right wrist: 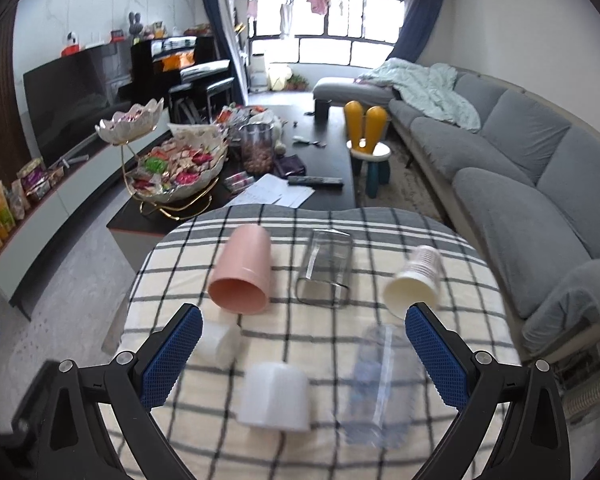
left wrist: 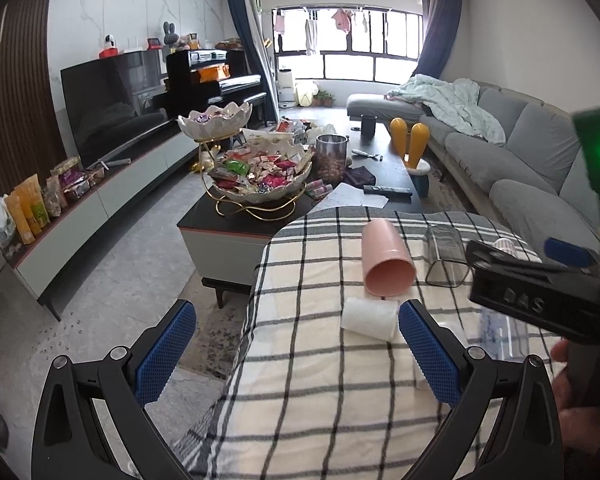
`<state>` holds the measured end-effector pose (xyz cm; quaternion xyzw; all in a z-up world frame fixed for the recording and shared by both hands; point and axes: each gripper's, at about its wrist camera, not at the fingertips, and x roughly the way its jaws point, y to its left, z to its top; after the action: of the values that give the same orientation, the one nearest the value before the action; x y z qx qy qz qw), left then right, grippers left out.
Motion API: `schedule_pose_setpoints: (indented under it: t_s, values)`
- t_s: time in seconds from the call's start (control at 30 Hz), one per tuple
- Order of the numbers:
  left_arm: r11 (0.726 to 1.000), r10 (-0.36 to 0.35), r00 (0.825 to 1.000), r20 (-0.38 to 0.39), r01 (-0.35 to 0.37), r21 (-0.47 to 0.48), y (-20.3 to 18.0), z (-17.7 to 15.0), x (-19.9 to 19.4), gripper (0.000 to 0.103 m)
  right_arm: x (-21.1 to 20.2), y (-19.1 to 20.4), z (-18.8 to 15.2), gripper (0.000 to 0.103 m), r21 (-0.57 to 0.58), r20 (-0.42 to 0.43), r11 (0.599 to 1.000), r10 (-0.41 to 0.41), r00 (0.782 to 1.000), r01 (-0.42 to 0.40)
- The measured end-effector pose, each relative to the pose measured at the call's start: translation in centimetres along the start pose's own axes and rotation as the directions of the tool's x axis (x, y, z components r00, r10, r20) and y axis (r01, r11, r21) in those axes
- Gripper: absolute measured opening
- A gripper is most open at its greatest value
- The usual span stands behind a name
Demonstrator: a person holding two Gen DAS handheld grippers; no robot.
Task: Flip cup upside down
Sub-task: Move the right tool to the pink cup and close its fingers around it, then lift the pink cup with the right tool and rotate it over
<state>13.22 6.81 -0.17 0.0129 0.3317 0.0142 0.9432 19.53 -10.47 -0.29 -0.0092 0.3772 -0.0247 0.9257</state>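
Observation:
Several cups lie on a checked cloth (right wrist: 340,448). A pink cup (right wrist: 242,270) lies on its side, mouth toward me; it also shows in the left wrist view (left wrist: 386,260). A clear glass (right wrist: 326,272) lies on its side beside it, and a paper cup (right wrist: 414,282) lies at the right. A white cup (right wrist: 274,396) stands mouth down between my right fingers. A small white cup (right wrist: 220,342) and a clear plastic cup (right wrist: 380,384) lie near it. My right gripper (right wrist: 302,354) is open above them. My left gripper (left wrist: 296,344) is open at the cloth's left edge.
A dark coffee table (right wrist: 332,152) behind the cloth carries a snack bowl stand (right wrist: 172,168), a jar and papers. A grey sofa (right wrist: 540,184) runs along the right. A TV (left wrist: 112,100) on a low cabinet stands at the left. A yellow-eared stool (right wrist: 370,148) stands by the sofa.

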Motion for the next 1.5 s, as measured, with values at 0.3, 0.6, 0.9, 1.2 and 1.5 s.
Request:
schedule_pose_setpoints:
  t_s: [0.3,0.6,0.9,1.2,1.5]
  values:
    - [0.998,-0.069,0.995,-0.069,0.069,0.005,1.1,2.1,5.8,0.103,8.5,3.5,3.4,0.102,-0.036,-0.173,0.998,0.043,0.984,-0.05]
    - [0.997,-0.074,0.989,-0.127,0.075,0.004,2.4,3.6,11.3,0.103,14.8,5.8,5.3,0.102,-0.066,-0.273,0.996,0.039,0.961,-0.059]
    - [0.997,-0.072,0.984,-0.16,0.071,-0.013,3.3,4.1,14.6,0.103,19.5,6.1,5.3,0.1,-0.043,-0.387,0.999,0.007,0.922,-0.026]
    - [0.998,-0.066,0.983,-0.171,0.066,-0.005,3.3,3.9,15.5,0.103,22.3,6.0,3.7,0.072,-0.006,-0.47,0.999,0.033,0.882,-0.04]
    - [0.997,-0.073,0.984,-0.165,0.072,-0.013,3.6,3.8,14.6,0.103,20.4,6.4,4.2,0.071,-0.009,-0.42,0.998,0.055,0.906,-0.065]
